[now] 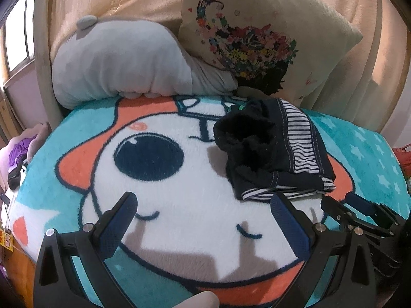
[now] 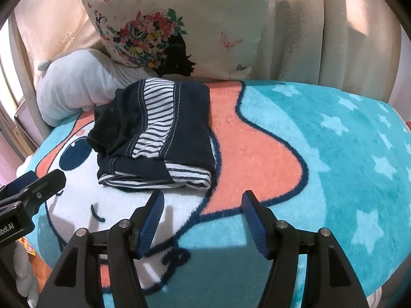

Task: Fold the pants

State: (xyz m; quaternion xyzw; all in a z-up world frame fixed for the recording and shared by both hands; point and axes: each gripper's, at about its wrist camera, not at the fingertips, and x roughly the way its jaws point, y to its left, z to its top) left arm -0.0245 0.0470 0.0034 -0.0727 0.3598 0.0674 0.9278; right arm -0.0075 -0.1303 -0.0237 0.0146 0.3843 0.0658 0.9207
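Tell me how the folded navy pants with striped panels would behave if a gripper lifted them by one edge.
The folded navy pants with striped panels would probably droop and unfold: soft cloth, loosely stacked layers. The fuzzy black lining bulging out suggests some bulk. Pushed, they would likely drag on the plush cartoon blanket.

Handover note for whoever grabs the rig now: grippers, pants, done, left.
Left gripper: open, empty, above the blanket near the bundle's front edge.
Right gripper: open, empty, just in front of the bundle.
Pants: navy with striped panels, folded into a compact bundle on the blanket, in front of the floral pillow.
Done: folds look complete.
Left: the fleecy dark lining bulges at one end; tidy it if needed, then withdraw.
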